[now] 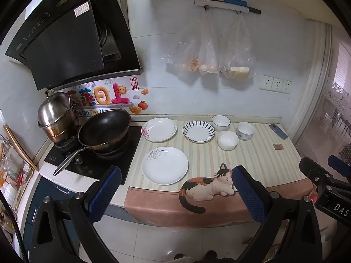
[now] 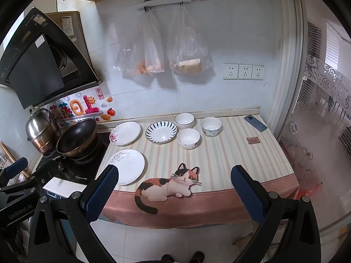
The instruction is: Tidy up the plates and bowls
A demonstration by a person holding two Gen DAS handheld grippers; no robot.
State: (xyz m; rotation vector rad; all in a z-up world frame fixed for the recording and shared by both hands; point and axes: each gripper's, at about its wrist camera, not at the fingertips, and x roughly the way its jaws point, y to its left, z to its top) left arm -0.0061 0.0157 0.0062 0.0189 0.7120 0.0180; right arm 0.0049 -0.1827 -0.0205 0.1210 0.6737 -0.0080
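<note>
On the striped counter mat [image 1: 258,160] lie three plates: a white plate with a grey flower [image 1: 165,165] [image 2: 127,166] in front, a pink-flowered plate [image 1: 158,129] [image 2: 125,133] behind it, and a blue-striped plate [image 1: 198,131] [image 2: 161,131] to its right. Three small bowls cluster right of the plates: a blue-rimmed bowl [image 1: 221,122] [image 2: 184,120], a plain white bowl [image 1: 227,139] [image 2: 188,138] and a flower-patterned bowl [image 1: 245,130] [image 2: 210,126]. My left gripper [image 1: 176,172] and right gripper [image 2: 174,172] both hang open before the counter's front edge, holding nothing.
A black wok [image 1: 105,129] and stacked steel pots [image 1: 57,118] stand on the stove at left, under a range hood [image 1: 72,37]. A phone [image 1: 278,131] and a small brown square [image 1: 277,146] lie at the mat's right. Plastic bags [image 1: 210,50] hang on the wall. A glass door [image 2: 318,131] is right.
</note>
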